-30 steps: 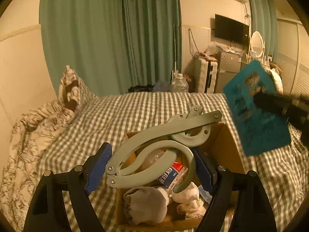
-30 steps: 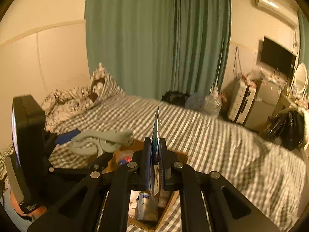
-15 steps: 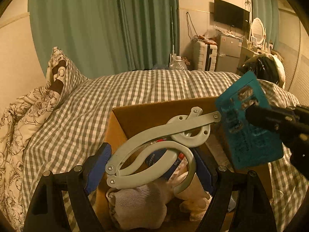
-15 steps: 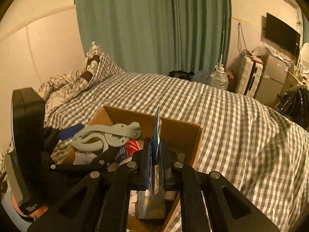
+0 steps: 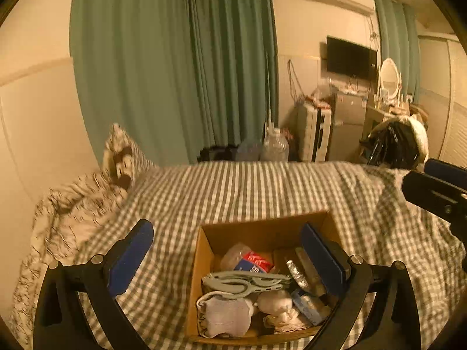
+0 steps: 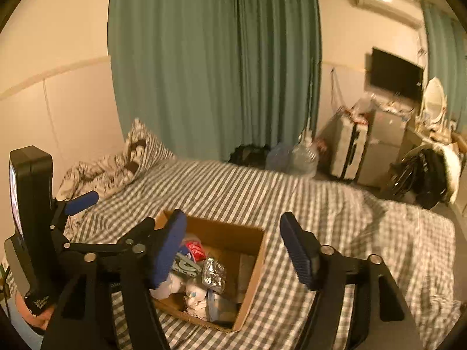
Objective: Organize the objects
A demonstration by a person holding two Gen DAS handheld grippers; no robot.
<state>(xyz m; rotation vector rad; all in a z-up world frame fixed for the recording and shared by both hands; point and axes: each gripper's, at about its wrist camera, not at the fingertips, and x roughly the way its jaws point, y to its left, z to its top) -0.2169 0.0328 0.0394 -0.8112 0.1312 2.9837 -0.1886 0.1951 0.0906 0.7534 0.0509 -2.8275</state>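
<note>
An open cardboard box (image 5: 262,227) sits on the checked bed; it also shows in the right wrist view (image 6: 251,265). Inside lie the grey folding hanger (image 5: 248,283), a red and blue packet (image 5: 256,262), a foil blister pack (image 6: 214,272), pale socks (image 5: 224,315) and a blue-white packet (image 5: 306,306). My left gripper (image 5: 230,255) is open and empty above the box. My right gripper (image 6: 233,250) is open and empty above the box's right side. The right gripper's finger also shows at the right edge of the left wrist view (image 5: 437,186).
The grey-checked bedspread (image 6: 321,204) spreads all around the box. A patterned pillow and duvet (image 5: 87,186) lie at the left. Green curtains, water bottles (image 6: 303,157), a suitcase and a desk stand beyond the bed.
The left gripper opened and the grey hanger now lies in the box. The right gripper opened and the teal card is out of its jaws. Both grippers have risen.
</note>
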